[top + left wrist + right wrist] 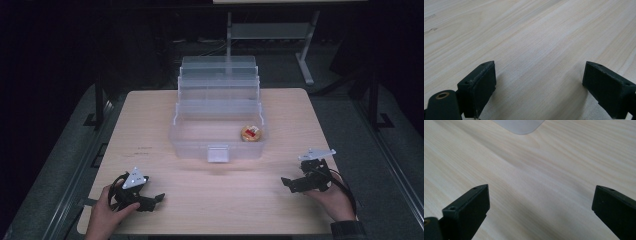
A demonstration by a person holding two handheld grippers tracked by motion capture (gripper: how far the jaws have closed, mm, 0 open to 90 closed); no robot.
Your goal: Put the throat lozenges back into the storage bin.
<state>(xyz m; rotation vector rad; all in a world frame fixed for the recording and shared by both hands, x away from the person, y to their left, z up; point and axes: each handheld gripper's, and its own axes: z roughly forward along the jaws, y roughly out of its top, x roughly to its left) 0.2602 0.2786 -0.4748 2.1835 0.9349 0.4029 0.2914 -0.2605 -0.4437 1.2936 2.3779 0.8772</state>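
Both grippers [159,197] [284,182] well short of box [218,130]

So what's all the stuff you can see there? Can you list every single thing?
table: one, light wood, under everything.
storage box: one, clear plastic, stepped tiers folded open, middle of the table toward its far edge.
round snack: one, orange-yellow with red, inside the box's bottom tray, right side.
metal stand: one, grey, on the floor behind the table.
left gripper: one, black, near left corner, jaws open, nothing between them.
right gripper: one, black, near right corner, jaws open, nothing between them.
hands: two, holding the grippers.
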